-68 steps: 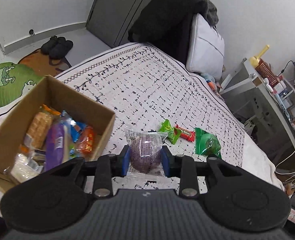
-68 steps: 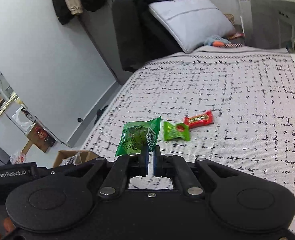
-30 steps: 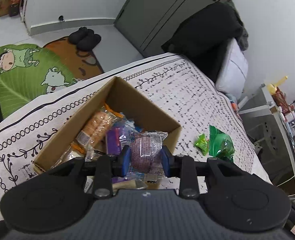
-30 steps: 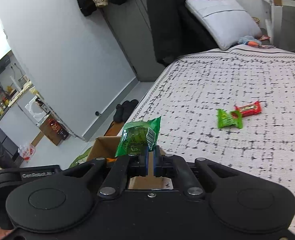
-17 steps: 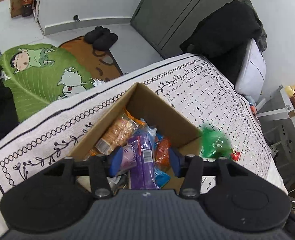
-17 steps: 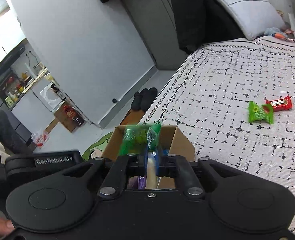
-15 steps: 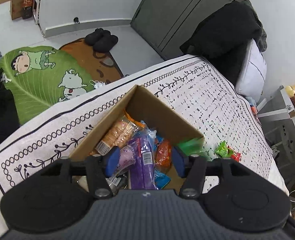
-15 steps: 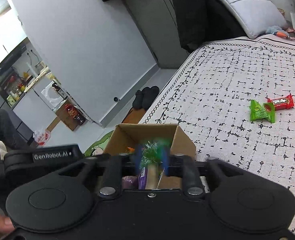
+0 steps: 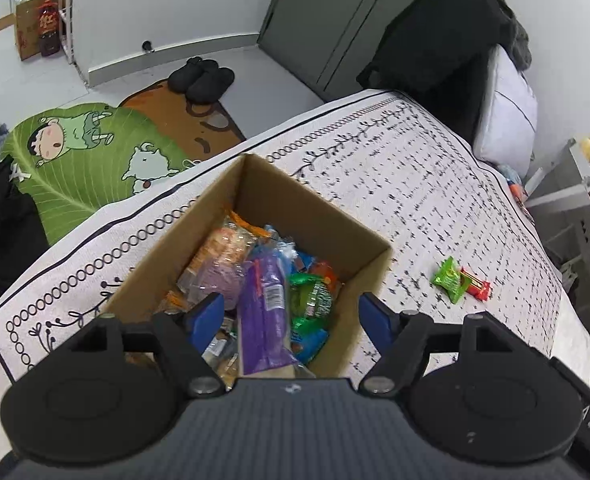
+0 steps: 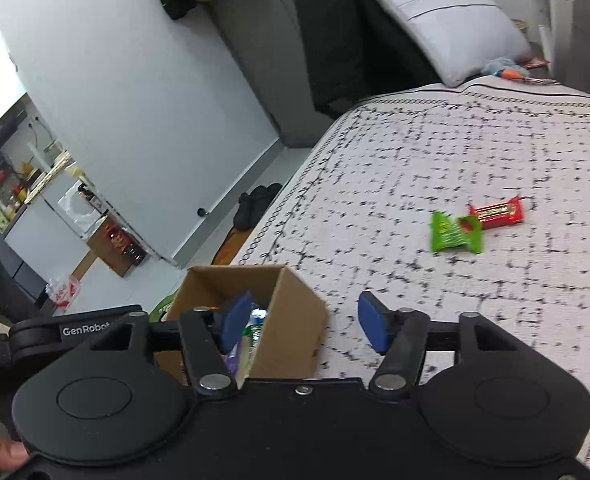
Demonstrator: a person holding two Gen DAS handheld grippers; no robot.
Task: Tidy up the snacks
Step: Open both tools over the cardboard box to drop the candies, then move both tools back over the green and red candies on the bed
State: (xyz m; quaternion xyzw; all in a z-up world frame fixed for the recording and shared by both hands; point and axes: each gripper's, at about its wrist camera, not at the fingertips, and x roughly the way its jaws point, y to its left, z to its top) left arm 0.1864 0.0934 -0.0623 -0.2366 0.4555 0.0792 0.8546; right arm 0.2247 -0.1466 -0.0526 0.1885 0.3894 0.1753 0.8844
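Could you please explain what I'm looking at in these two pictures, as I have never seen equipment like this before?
There is no robot here: a person holds a two-finger grasping tool in each hand, and each tool carries a wide-angle camera looking forward along its fingers. The black shape at the bottom of each picture is the tool itself, with blue fingertip pads.

One picture comes from the left tool, above a cardboard box on a patterned bedspread. The box holds snacks, including a purple packet and a green packet.

The other comes from the right tool, beside the same box. Out on the bedspread lie a green candy and a red bar, touching.

Both tools are open and hold nothing.
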